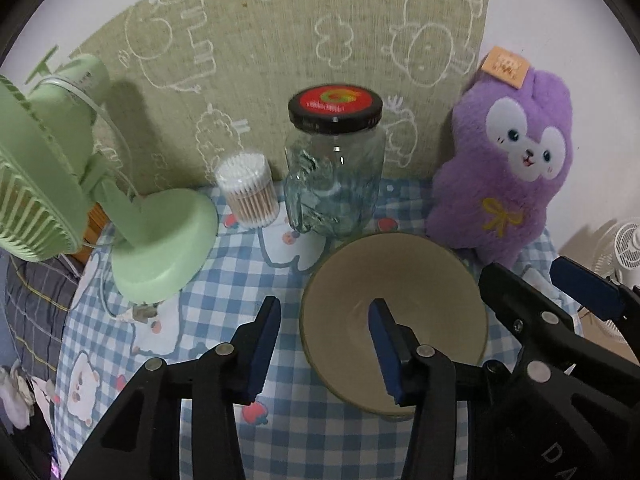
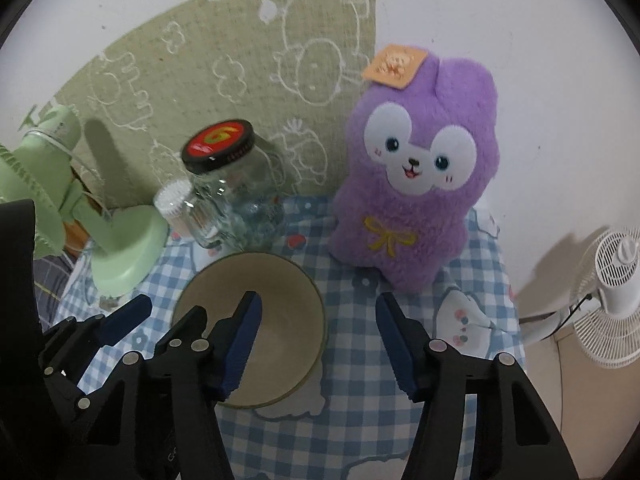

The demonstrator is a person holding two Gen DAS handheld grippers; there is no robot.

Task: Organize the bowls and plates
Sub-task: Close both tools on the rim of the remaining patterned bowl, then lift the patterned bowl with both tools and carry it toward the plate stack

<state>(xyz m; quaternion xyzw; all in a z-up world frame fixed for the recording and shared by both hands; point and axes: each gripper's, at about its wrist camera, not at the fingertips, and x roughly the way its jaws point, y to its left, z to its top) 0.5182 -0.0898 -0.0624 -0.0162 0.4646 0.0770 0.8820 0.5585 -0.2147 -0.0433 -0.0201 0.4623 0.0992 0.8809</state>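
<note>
Both grippers over bowl (image 1: 394, 320), fingers apart
Left gripper (image 1: 324, 344) straddles its left rim, right gripper (image 2: 318, 344) its right rim; jar (image 1: 334, 168) just beyond

Bowl (image 1: 394, 322) matt, prob. ceramic — jar (image 1: 334, 178) glossy glass.

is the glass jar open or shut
Shut: the black and red lid sits on the mouth of the glass jar; how tightly, cannot tell.

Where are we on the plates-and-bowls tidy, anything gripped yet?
Nothing looks done: the only dish in view, the tan bowl, sits on the checked cloth. In hand: nothing. The left gripper and the right gripper are both open, flanking the bowl. Left: grasp and place it. No plates visible.
</note>
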